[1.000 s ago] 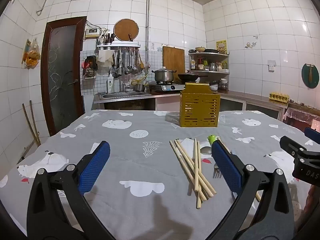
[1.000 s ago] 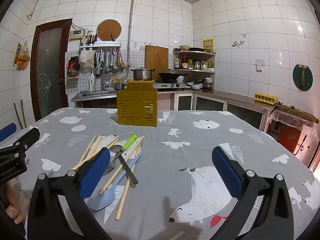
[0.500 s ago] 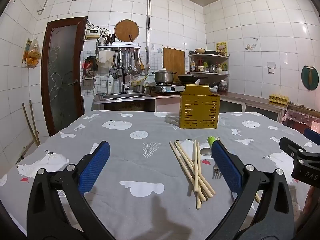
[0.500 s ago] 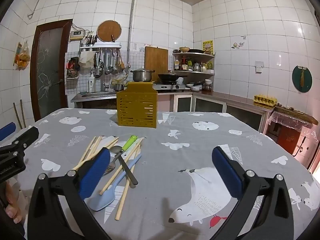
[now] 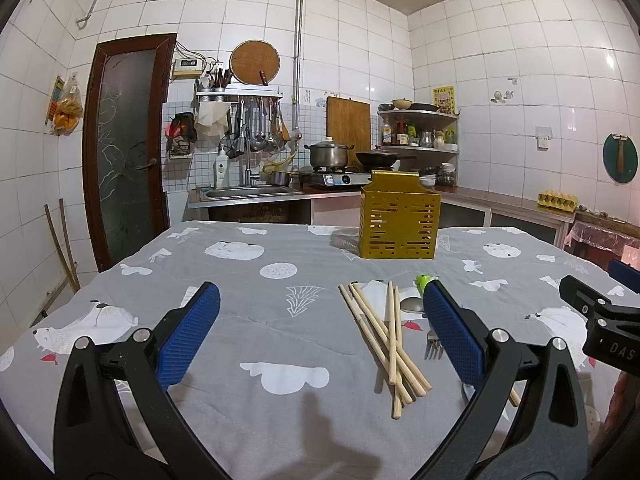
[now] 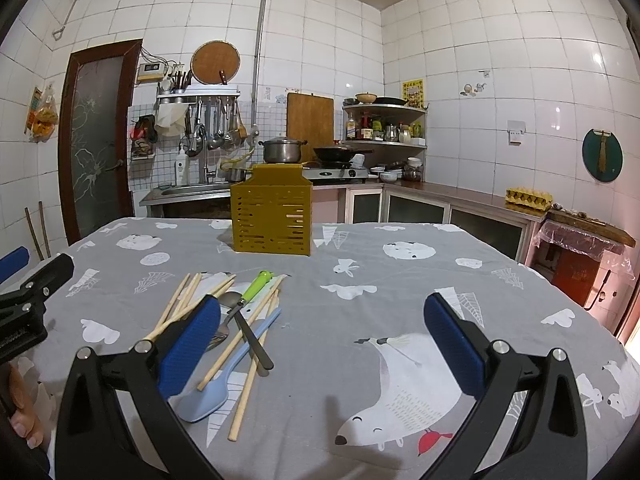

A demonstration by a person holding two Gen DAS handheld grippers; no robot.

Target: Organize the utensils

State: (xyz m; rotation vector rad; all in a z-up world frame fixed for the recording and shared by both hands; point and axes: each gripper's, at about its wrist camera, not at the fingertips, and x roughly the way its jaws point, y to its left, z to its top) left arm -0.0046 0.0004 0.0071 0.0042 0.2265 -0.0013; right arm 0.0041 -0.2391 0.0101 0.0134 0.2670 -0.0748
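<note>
Presently both my grippers hang wide above the table, holding nothing. My left gripper (image 5: 320,336) has its blue pads (image 5: 188,336) spread far apart over the grey printed tablecloth (image 5: 248,268); between them, nearer the right pad, lies a loose bundle of wooden chopsticks (image 5: 386,332), fanned and crossing. Just beside that pad a fork (image 5: 433,344) shows its tines, with a spoon bowl (image 5: 412,304) and the tip of a green handle (image 5: 425,280) above it. My right gripper (image 6: 322,344) is equally wide; its left pad (image 6: 188,350) sits in front of the utensil pile. From this side the pile reads more clearly: chopsticks (image 6: 188,300), a green-handled utensil (image 6: 256,288) with a dark blade or stem (image 6: 252,340) crossing the sticks, and a pale blue spatula (image 6: 224,380) lying partly under them. Farther back, well apart from the pile, a yellow slotted utensil holder (image 6: 272,216) stands upright on the cloth. Beyond the table: sink (image 5: 248,192), stove with a steel pot (image 5: 328,154), hanging ladles (image 5: 256,128), and a dark door (image 5: 128,140).
</note>
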